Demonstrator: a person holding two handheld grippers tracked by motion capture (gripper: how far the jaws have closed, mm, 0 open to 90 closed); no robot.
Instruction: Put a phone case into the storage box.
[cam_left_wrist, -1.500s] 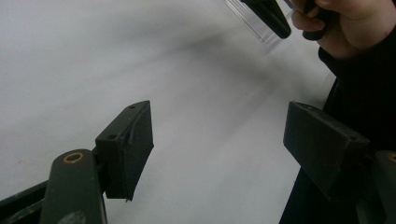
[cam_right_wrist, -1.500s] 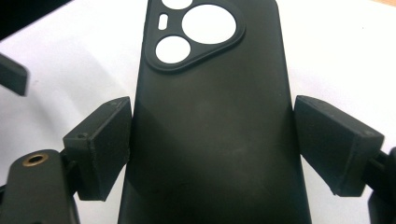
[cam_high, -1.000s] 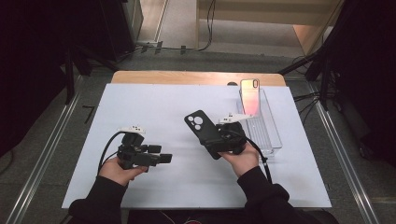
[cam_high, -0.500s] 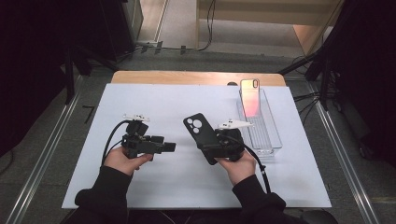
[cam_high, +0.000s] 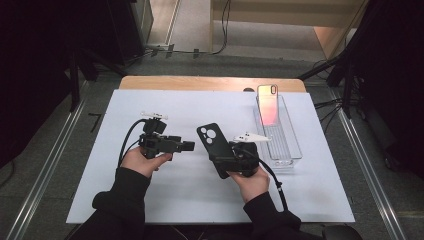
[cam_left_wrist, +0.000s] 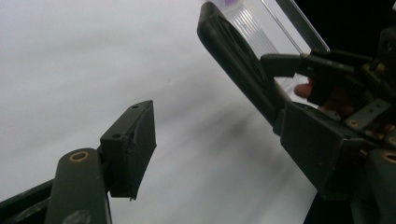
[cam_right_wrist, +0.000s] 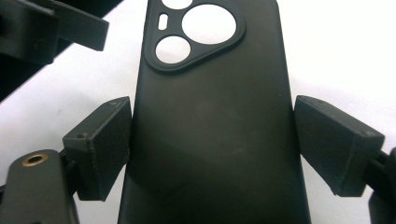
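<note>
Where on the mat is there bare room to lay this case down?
Bare: the mat behind the left tongs, and its near strip by the sleeves. Crowded: between the tongs, where the case hangs, and right, by the tray holding a phone.

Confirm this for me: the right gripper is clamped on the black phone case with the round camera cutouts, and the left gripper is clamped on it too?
Not quite. The right gripper does clamp the black phone case, but the left gripper is open and holds nothing, as the left gripper view shows; its jaws stand apart beside the case.
</note>
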